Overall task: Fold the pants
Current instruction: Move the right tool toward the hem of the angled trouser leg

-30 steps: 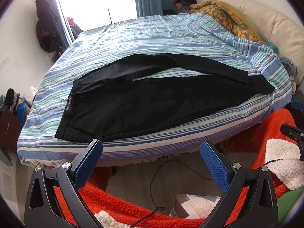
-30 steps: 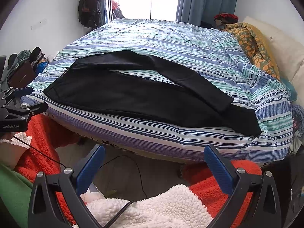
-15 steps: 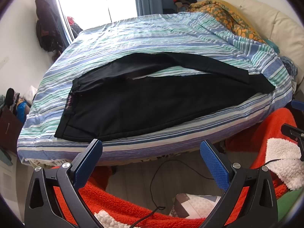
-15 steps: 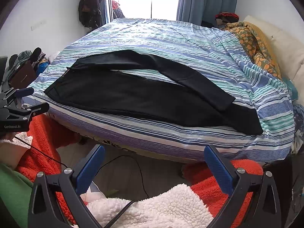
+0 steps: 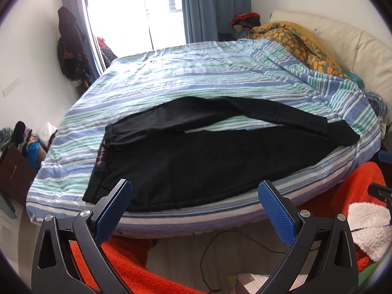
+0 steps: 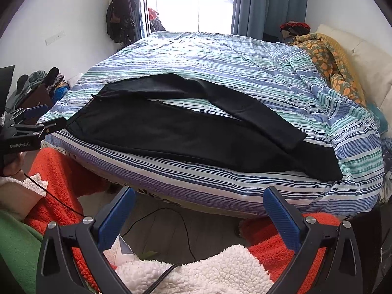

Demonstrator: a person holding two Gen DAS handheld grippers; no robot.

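The left gripper (image 5: pixel 195 197) stood with its blue-padded jaws spread wide and nothing between them, held just off the near edge of the bed. The right gripper (image 6: pixel 199 202) was the same: jaws wide apart, empty, hanging over the grey floor (image 6: pixel 156 210) short of the mattress side. In the right wrist view the left gripper showed again at the far left, level with the waistband end of the pants.

Just beyond both sets of jaws lay the pair of black fabric pants (image 5: pixel 196 156), spread flat along the near side of the bed with striped blue, green and white bedding (image 5: pixel 196 78). The waistband sat toward the left, close to the left gripper, and a strip of red patterned lining showed inside it. The two legs ran off to the right; the nearer leg lay broad along the mattress edge, while the farther one angled across and overlapped it near the cuffs, leaving a wedge of striped sheet showing between them.

A thin black cable (image 6: pixel 169 218) trailed over the floor below. An orange fleece with white trim (image 5: pixel 362 196) covered the person's arms around both grippers. Farther back, an orange patterned blanket (image 5: pixel 299 41) lay bunched against a cream padded headboard (image 5: pixel 355 39), and blue curtains (image 5: pixel 215 7) hung beside a bright window.
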